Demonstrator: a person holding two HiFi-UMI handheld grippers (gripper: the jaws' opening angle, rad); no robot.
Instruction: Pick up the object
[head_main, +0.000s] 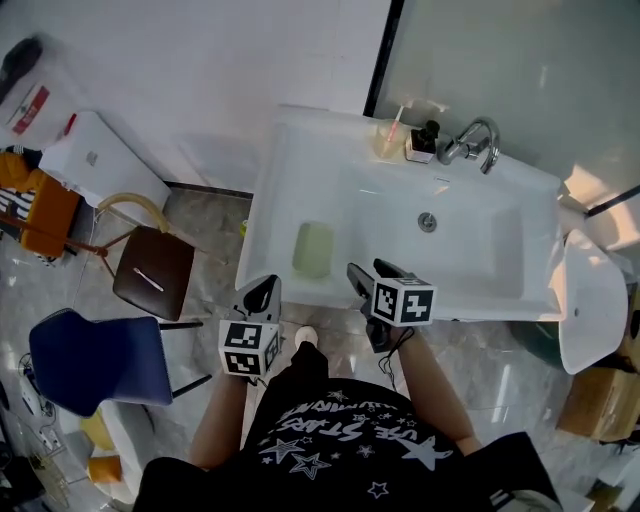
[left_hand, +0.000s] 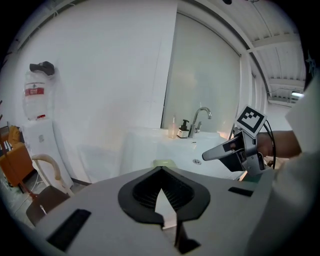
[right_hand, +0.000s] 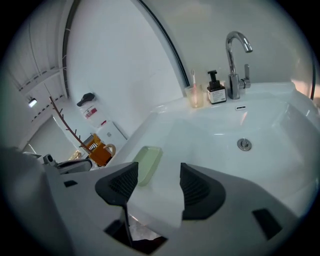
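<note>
A pale green rectangular object (head_main: 313, 249) lies flat in the left part of the white sink (head_main: 500, 290). In the right gripper view the green object (right_hand: 146, 164) sits just beyond my left jaw. Only a sliver of the object (left_hand: 164, 163) shows over the jaw tips in the left gripper view. My left gripper (head_main: 262, 294) hangs just outside the sink's front edge, its jaws shut with nothing in them. My right gripper (head_main: 371, 277) is at the front rim to the right of the object, open and empty, and appears from the side as the right gripper (left_hand: 212, 153).
A chrome faucet (head_main: 478, 140), a dark soap bottle (head_main: 424, 142) and a cup with a toothbrush (head_main: 388, 138) stand at the sink's back rim. The drain (head_main: 427, 221) is mid-basin. A brown stool (head_main: 153, 272) and a blue chair (head_main: 95, 358) stand at the left.
</note>
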